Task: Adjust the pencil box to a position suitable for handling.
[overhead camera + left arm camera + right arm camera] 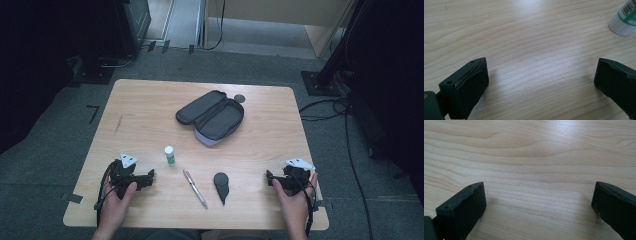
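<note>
Left gripper (149,176): black body, grey three-cornered plate on top, black cable trailing off its rear. In its own view (540,75), two black block-shaped jaws with rounded edges; the left-hand jaw has a small screw hole on its upper face and a worn, frayed seam along its pad.

Right gripper (269,178): same black build, grey plate, black cable. In its own view (539,197), matching black jaws, screw holes visible.

Both forearms bare; no sleeves visible.
</note>
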{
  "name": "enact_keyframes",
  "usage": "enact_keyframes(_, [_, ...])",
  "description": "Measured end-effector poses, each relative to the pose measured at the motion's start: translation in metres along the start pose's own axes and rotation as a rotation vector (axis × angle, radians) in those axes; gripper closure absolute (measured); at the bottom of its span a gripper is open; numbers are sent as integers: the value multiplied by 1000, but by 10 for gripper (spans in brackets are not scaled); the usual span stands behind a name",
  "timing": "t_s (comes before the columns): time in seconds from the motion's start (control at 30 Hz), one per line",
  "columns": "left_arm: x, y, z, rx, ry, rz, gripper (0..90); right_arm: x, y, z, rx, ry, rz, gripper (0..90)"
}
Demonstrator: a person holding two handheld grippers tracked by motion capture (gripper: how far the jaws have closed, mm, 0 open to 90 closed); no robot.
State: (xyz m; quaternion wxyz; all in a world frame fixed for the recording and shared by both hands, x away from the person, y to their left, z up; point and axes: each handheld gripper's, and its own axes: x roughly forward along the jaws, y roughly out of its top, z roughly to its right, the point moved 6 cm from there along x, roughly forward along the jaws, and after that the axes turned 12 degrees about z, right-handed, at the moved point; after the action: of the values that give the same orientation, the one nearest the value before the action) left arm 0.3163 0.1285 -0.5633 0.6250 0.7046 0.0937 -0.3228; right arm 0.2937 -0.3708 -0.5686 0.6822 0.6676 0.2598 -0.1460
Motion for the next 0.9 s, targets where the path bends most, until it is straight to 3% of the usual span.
enact_keyframes(0.23, [0, 0, 0, 1, 0, 0, 0, -2, -1, 2, -17, 30, 3, 15])
enact_keyframes(0.33, [0, 0, 0, 0, -1, 1, 0, -8, -1, 3, 1, 6, 42, 210])
enact_keyframes(0.5, [0, 0, 0, 0, -1, 0, 0, -12, 3, -1, -9, 3, 67, 304])
enact_keyframes(0.67, [0, 0, 0, 1, -1, 0, 0, -16, 23, -14, -22, 53, 118, 365])
enact_keyframes(0.83, [0, 0, 0, 1, -1, 0, 0, -16, 46, -32, -40, 150, 157, 446])
enact_keyframes(0.9, [0, 0, 0, 1, -2, 0, 0, -16, 55, -36, -53, 153, 163, 463])
